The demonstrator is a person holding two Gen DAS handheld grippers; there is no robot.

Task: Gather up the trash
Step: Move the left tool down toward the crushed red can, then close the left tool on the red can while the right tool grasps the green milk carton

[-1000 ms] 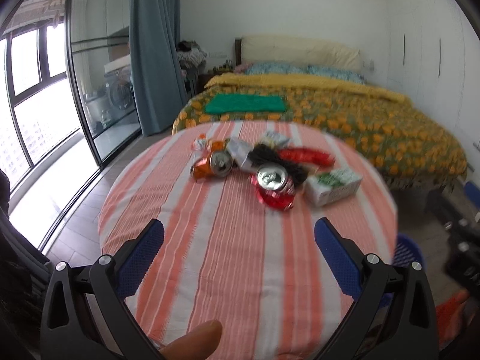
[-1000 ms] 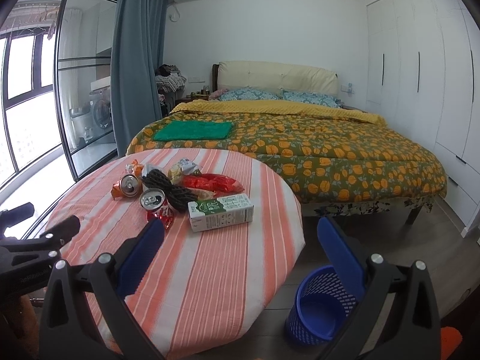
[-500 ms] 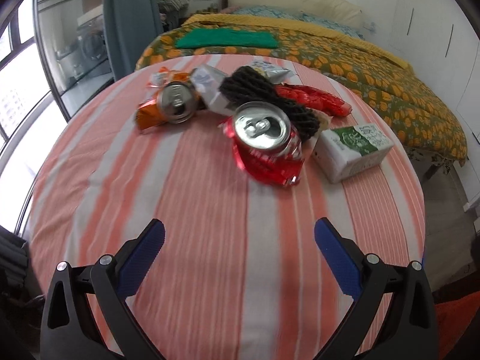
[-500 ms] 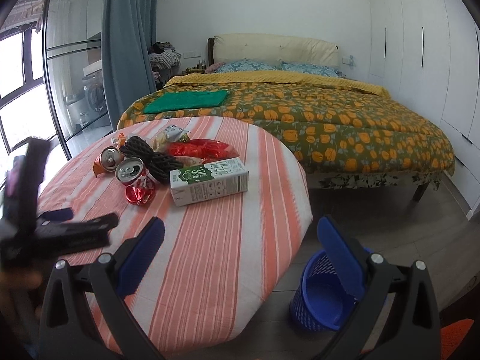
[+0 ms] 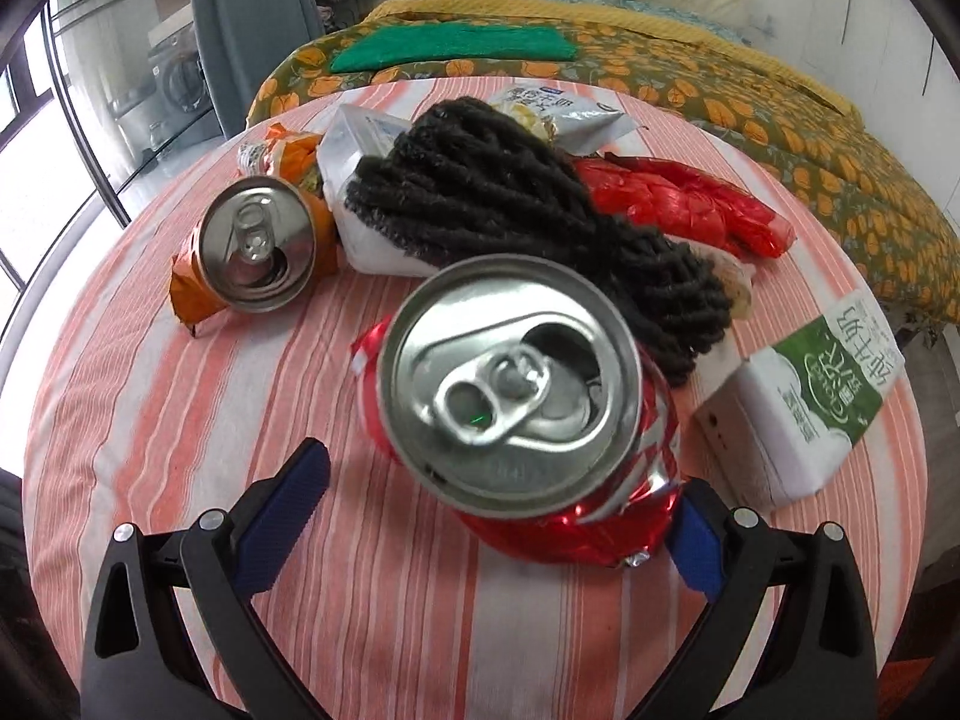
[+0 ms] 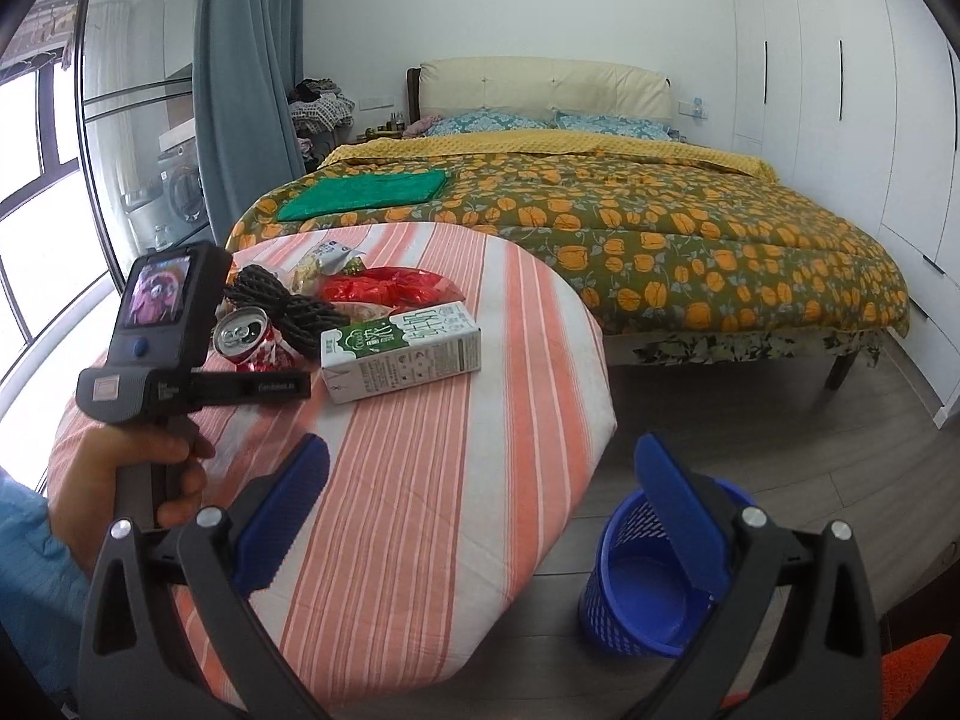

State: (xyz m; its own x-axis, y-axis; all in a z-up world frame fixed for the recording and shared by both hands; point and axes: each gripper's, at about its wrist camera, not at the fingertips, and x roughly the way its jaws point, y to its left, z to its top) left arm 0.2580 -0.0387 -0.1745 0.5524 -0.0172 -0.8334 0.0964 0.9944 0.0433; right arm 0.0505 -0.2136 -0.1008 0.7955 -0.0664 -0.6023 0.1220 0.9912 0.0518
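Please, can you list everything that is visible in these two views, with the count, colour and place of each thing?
crushed red can: 1, red, table front, between the left gripper's open fingers
crushed orange can: 1, orange, table left
black rope bundle: 1, black, pile centre
red plastic wrapper: 1, red, behind rope
snack bags: several, white and orange, pile rear
milk carton: 1, green-white, lying, table right
table: 1, orange-white striped cloth
waste basket: 1, blue, floor right of table
bed: 1, orange-flowered cover
green cloth: 1, on bed
left gripper: open
right gripper: open, empty
hand: holds left gripper
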